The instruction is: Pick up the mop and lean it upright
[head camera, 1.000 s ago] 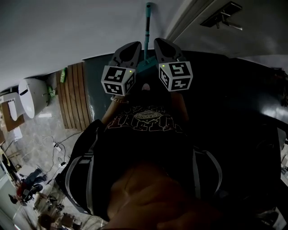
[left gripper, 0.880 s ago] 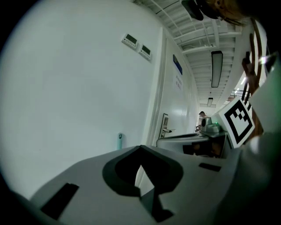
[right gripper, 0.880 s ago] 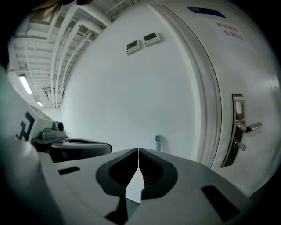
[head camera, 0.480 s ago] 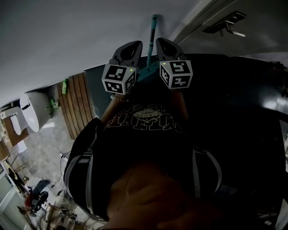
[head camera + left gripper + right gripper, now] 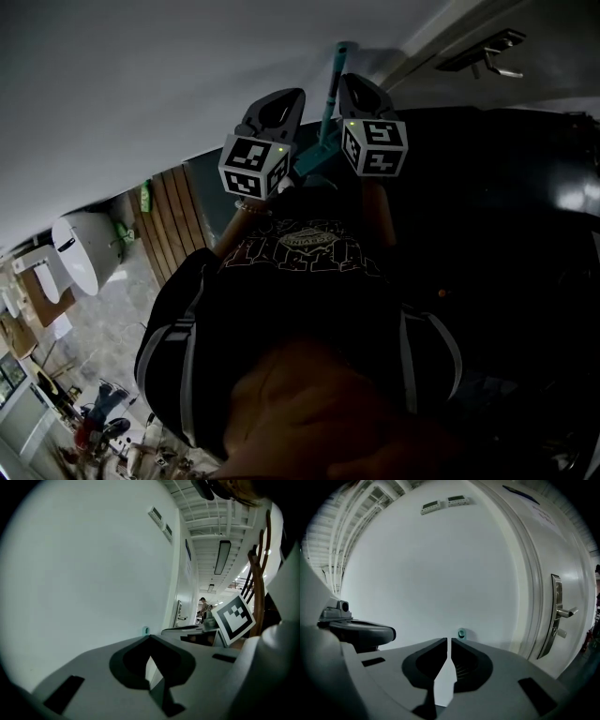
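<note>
The mop's teal handle [image 5: 330, 94] rises between my two grippers in the head view, its top end resting against the white wall [image 5: 141, 84]. A wider teal part [image 5: 314, 161] shows lower down between the marker cubes. The left gripper [image 5: 286, 98] is just left of the handle and the right gripper [image 5: 354, 86] just right of it. In the left gripper view the jaws [image 5: 150, 638] are shut and empty, with the handle's end [image 5: 146, 630] beyond them. The right gripper [image 5: 449, 641] is also shut on nothing, and the handle's tip [image 5: 461, 633] sits just past it.
A white door with a metal lever handle [image 5: 558, 616] stands to the right of the mop, also seen in the head view as the lever [image 5: 487, 56]. Wooden slats [image 5: 173, 220] and a white fixture [image 5: 80, 248] lie at the left. A person [image 5: 203, 607] stands far down the corridor.
In the head view both grippers and the mop handle have drifted slightly right and up along the wall. Both jaws stay shut.
</note>
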`<act>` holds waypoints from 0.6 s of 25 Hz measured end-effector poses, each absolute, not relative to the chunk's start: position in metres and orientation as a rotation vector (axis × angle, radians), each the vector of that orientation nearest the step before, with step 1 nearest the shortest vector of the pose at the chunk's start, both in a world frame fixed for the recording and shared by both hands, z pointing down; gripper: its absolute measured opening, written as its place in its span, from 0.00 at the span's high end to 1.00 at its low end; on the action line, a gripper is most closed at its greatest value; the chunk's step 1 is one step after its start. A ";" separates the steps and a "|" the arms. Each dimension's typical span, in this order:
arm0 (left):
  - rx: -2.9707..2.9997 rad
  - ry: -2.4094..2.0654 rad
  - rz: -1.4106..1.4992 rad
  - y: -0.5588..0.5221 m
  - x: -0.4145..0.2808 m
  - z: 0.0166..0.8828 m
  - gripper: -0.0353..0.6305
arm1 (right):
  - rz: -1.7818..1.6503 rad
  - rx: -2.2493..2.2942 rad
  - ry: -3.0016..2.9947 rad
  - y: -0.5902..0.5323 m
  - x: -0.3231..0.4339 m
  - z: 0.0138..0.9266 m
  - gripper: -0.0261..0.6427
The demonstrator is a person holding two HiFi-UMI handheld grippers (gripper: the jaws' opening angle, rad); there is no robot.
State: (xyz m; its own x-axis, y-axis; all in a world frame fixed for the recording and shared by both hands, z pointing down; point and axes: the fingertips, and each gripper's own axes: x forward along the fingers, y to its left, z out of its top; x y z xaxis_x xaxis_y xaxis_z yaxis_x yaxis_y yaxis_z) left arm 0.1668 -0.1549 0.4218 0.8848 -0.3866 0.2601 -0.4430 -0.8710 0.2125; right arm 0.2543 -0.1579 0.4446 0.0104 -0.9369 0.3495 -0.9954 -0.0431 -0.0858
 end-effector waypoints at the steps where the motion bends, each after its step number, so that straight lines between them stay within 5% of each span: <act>1: 2.781 -0.623 0.304 -0.157 0.166 0.424 0.89 | 0.469 2.095 -2.027 -0.160 0.256 0.446 0.93; 10: 2.735 -0.667 0.290 -0.181 0.169 0.425 0.89 | 0.518 2.037 -1.976 -0.187 0.272 0.468 0.92; 15: 2.714 -0.721 0.283 -0.190 0.174 0.421 0.89 | 0.561 1.969 -1.989 -0.197 0.277 0.480 0.81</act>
